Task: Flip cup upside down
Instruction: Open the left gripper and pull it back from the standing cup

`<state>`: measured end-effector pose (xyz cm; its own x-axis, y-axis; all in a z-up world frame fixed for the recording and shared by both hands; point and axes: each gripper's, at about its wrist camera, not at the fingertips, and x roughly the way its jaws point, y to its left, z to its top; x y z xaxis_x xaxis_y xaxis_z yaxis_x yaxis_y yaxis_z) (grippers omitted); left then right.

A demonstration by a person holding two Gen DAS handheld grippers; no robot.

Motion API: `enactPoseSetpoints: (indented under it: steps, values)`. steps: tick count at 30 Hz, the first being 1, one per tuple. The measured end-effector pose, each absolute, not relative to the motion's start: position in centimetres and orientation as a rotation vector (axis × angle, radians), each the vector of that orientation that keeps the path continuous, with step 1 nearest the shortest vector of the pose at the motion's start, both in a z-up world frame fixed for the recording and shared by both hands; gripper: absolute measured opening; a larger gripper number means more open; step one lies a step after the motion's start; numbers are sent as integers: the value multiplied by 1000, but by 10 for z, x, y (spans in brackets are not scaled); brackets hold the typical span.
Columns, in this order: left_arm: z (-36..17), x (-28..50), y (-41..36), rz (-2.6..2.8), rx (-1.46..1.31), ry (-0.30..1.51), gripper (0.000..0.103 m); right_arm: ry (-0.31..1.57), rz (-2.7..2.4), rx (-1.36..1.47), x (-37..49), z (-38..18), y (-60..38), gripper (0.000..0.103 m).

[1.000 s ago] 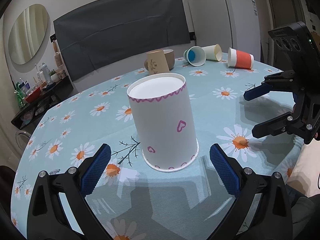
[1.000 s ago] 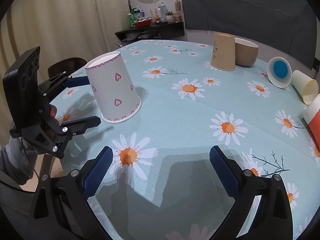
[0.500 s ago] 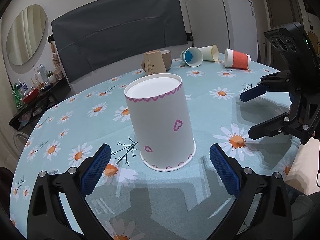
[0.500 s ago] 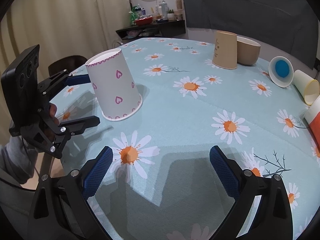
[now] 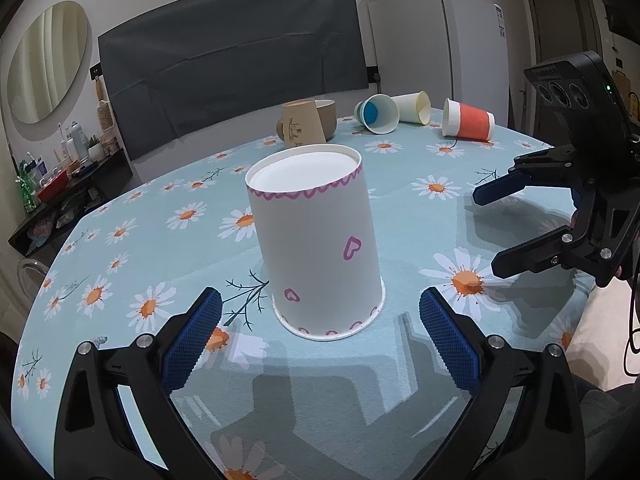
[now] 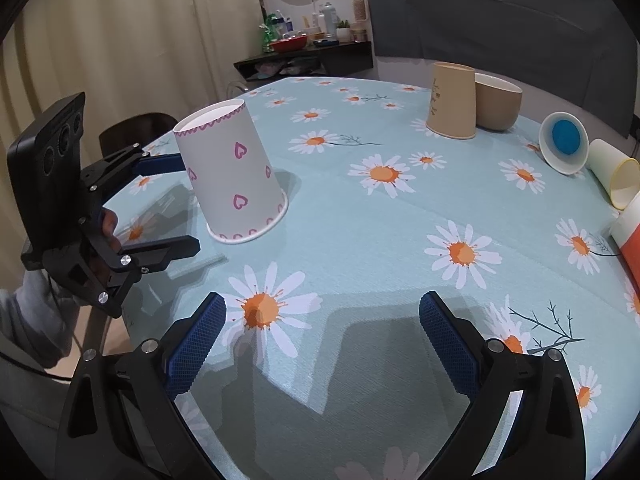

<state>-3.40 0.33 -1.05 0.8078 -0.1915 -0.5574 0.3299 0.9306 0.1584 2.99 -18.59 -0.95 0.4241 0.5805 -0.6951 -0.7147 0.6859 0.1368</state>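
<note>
The left gripper (image 5: pixel 320 334) is held with its jaws spread wide, both blue pads clear of any object. It points at the white cup (image 5: pixel 316 240), which stands just ahead of the fingertips, centred on the gap between them and not touching either pad. This alignment suggests the left gripper either faces the cup for a side grasp or has just let go of it; the pictures do not settle which.

The cup rests mouth-down on the table (image 5: pixel 400 208), rolled rim flat on the daisy-print cloth and closed base on top, near the table edge closest to the person. In that pose it appears already inverted, so the flip is judged complete or nearly so.

The right gripper (image 6: pixel 322 340) is also spread wide and holds nothing. It hovers above bare cloth near the same edge, with the cup well apart to its left. It plays no visible part in the grasp and is probably parked clear.

5 other cups (image 5: pixel 468 124) sit along the far edge, 3 of them lying on their sides.
</note>
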Motion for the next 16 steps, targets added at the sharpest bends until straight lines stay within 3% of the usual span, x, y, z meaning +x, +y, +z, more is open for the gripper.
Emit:
enactPoseSetpoints:
  steps: [16]
  values:
    - [-12,-37,-3,-255,309,550,97,788,835,-189,31,-10,-187,93]
